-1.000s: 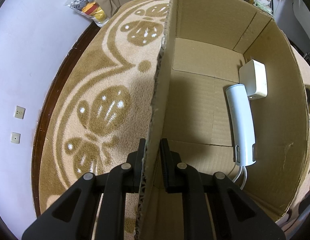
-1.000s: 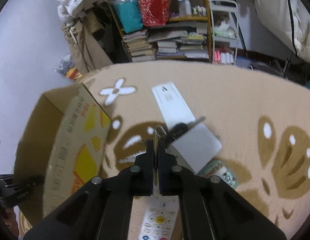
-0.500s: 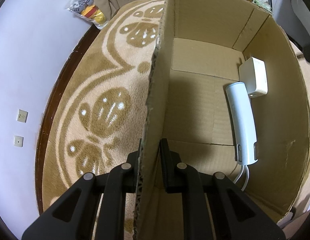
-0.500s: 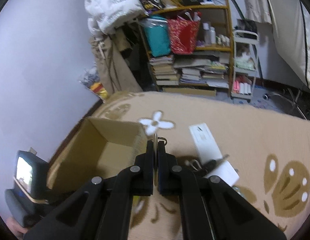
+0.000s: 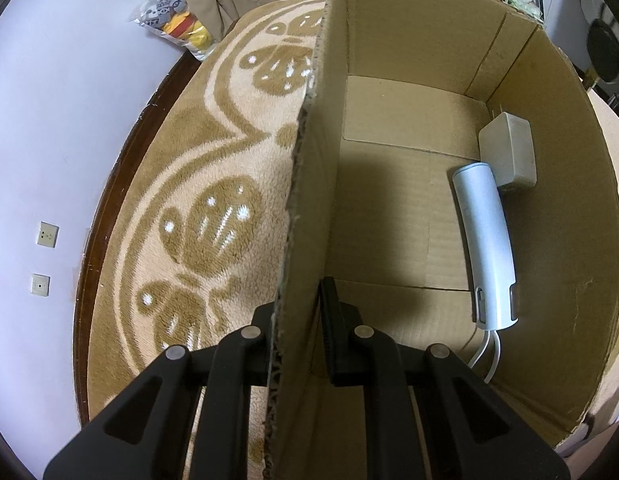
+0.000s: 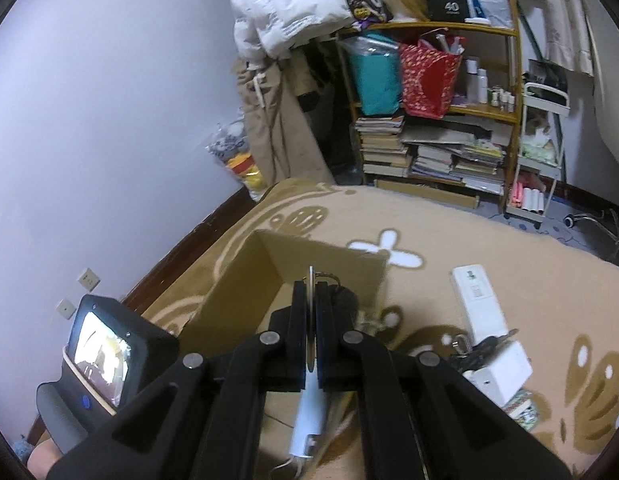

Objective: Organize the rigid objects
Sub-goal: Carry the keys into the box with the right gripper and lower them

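Note:
An open cardboard box [image 5: 309, 200] stands on the patterned carpet. My left gripper [image 5: 297, 320] is shut on the box's left wall, one finger on each side. Inside lie a pale blue handheld device [image 5: 485, 240] with a white cord and a white adapter block [image 5: 509, 148]. My right gripper [image 6: 309, 308] is shut on a thin metal disc with a key ring [image 6: 310, 280] and holds it above the box [image 6: 245, 280]. The blue device [image 6: 309, 420] shows below the fingers.
On the carpet right of the box lie a white remote [image 6: 477, 300], a white box [image 6: 501, 368] and dark keys [image 6: 477, 350]. A cluttered bookshelf [image 6: 429, 120] stands at the back. The left gripper's camera unit [image 6: 105, 348] is at the left. The wall [image 5: 49, 120] runs close on the left.
My right gripper has risen from the carpet items and moved left over the box, still holding the disc. My left gripper keeps its grip on the box wall.

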Motion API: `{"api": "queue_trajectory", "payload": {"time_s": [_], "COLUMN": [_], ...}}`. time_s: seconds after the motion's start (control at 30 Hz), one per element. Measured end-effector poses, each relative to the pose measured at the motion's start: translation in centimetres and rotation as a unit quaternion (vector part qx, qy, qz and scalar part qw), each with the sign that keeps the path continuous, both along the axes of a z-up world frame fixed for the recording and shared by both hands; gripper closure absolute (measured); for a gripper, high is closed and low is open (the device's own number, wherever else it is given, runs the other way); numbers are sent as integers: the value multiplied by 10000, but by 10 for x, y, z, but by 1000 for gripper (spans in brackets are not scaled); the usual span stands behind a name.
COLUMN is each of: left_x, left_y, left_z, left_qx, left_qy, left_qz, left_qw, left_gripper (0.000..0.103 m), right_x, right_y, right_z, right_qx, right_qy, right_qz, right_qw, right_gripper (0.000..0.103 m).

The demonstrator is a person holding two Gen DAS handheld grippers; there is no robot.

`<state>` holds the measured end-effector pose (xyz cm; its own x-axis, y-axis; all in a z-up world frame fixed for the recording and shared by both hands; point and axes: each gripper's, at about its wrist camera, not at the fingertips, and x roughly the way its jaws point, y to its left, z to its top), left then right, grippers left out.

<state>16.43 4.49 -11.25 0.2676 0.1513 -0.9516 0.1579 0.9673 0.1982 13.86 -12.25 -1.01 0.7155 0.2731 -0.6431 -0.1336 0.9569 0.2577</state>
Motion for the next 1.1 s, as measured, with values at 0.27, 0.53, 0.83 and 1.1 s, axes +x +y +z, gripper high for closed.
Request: {"api": "queue_trajectory", "payload": {"time_s": [0.27, 0.53, 0.83, 1.1], "left_x": [0, 0, 1, 2], "left_y": [0, 0, 2, 3], "left_z": [0, -1, 0, 0], "left_qx": [5, 5, -24, -45], "left_qy": [-4, -7, 2, 8], "left_qz": [-5, -6, 10, 23], "left_qw": [10000, 10000, 10000, 10000], "left_gripper": [90, 90, 90, 90], "right_x": [7, 15, 19, 14], "right_y": [14, 14, 13, 11], "right_z": [-18, -26, -41, -38], "right_qx": [-1, 171, 151, 257], "right_qy": [205, 285, 574, 480], "right_qz": [97, 1, -131, -56], "right_qw": [9997, 9994, 9982, 9985], "right_gripper": [98, 95, 85, 54]}}
